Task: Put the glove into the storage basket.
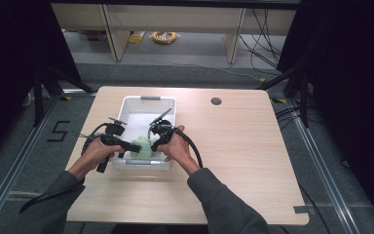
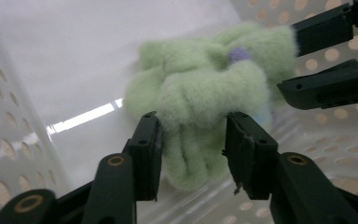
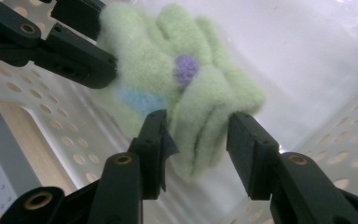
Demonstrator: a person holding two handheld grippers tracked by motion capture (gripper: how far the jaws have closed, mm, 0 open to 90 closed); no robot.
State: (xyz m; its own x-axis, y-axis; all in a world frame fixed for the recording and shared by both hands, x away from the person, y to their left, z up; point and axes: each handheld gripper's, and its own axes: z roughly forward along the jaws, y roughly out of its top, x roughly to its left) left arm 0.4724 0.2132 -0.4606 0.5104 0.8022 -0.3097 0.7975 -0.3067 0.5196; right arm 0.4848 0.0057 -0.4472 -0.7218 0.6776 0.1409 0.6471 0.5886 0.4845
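A fluffy light-green glove (image 1: pixel 142 147) with a purple dot (image 3: pixel 185 66) and a blue patch lies in the near end of a white perforated basket (image 1: pixel 150 99). My left gripper (image 2: pixel 191 140) reaches into the basket from the left. Its jaws stand on either side of one end of the glove (image 2: pixel 200 93) without squeezing it. My right gripper (image 3: pixel 196 140) comes in from the right and stands open around the glove's finger end (image 3: pixel 205 116). Both grippers, left (image 1: pixel 134 146) and right (image 1: pixel 154 145), meet over the glove, each in a hand.
The basket stands on a light wooden table (image 1: pixel 233 156), left of its middle, with its near rim (image 1: pixel 141 165) between the person's forearms. A round cable hole (image 1: pixel 216 101) sits at the back of the table. The basket's walls (image 2: pixel 9 140) close in around both grippers.
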